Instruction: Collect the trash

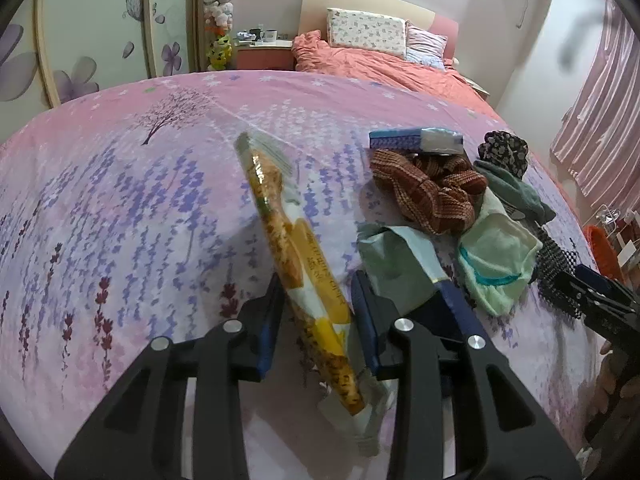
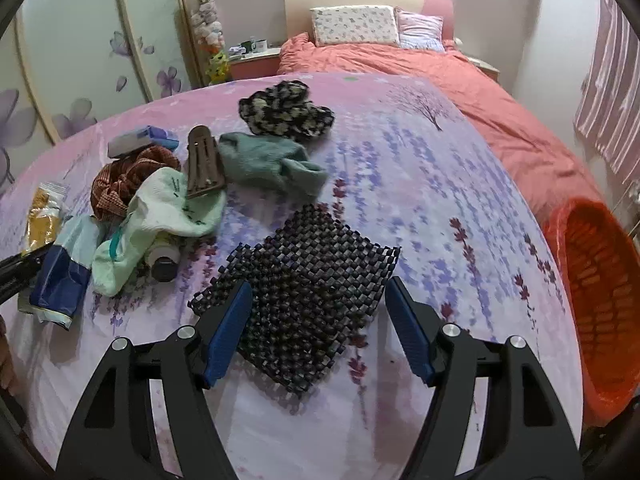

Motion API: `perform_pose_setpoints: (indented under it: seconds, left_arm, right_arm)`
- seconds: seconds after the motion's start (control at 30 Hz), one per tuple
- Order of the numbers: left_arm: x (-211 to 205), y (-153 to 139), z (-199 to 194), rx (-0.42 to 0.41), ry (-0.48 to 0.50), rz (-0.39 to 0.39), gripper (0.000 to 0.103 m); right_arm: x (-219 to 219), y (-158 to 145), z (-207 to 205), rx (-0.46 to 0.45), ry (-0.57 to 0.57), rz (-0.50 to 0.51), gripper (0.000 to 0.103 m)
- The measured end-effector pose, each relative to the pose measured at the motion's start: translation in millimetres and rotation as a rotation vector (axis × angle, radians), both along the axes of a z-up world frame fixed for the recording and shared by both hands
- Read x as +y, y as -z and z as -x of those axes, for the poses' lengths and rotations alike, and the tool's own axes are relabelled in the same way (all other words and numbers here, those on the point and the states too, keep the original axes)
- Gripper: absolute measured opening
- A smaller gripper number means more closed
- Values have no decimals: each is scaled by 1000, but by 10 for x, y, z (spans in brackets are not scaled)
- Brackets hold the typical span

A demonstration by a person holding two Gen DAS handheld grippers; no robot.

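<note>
My left gripper [image 1: 318, 282] is shut on a long yellow snack packet [image 1: 296, 248], which stands on edge between the blue pads above the lavender bedsheet [image 1: 140, 208]. A crumpled blue-and-white wrapper [image 1: 404, 264] lies just right of it. In the right wrist view the right gripper [image 2: 320, 320] is open, its fingers wide on either side of a black mesh mat [image 2: 304, 288] lying flat on the sheet, with neither pad pressing on it. The yellow packet [image 2: 44, 216] and the wrapper [image 2: 64, 272] show at the far left there.
An orange basket [image 2: 596, 280] stands off the bed's right edge. A pile holds a brown knitted cloth [image 1: 428, 188], a light green sock [image 2: 160, 208], a teal sock [image 2: 272, 160], a patterned scrunchie [image 2: 288, 110], a blue tissue pack [image 1: 416, 140], a brown clip [image 2: 204, 164] and a small bottle [image 2: 162, 262].
</note>
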State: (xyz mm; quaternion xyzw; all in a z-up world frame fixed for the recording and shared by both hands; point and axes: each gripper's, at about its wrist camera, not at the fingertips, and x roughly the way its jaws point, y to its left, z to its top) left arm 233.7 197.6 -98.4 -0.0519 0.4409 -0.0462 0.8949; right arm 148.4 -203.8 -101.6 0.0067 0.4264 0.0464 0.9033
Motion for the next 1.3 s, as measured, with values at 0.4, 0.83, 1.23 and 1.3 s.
perform_pose_setpoints:
  seconds: [0.4, 0.83, 1.23, 1.3]
  left_arm:
    - [-96, 21, 98, -17, 26, -32, 13]
    - [-150, -456, 215, -89, -21, 1, 10]
    - [-1488, -1029, 447, -184, 204, 82, 10]
    - [-1885, -1088, 492, -195, 285, 115, 10]
  right_arm:
    - [180, -10, 81, -21, -41, 30, 18]
    - [-323, -373, 354, -102, 21, -83, 13]
    - [-1302, -832, 876, -276, 174, -70, 13]
    - [-1507, -874, 966, -307, 219, -53, 13]
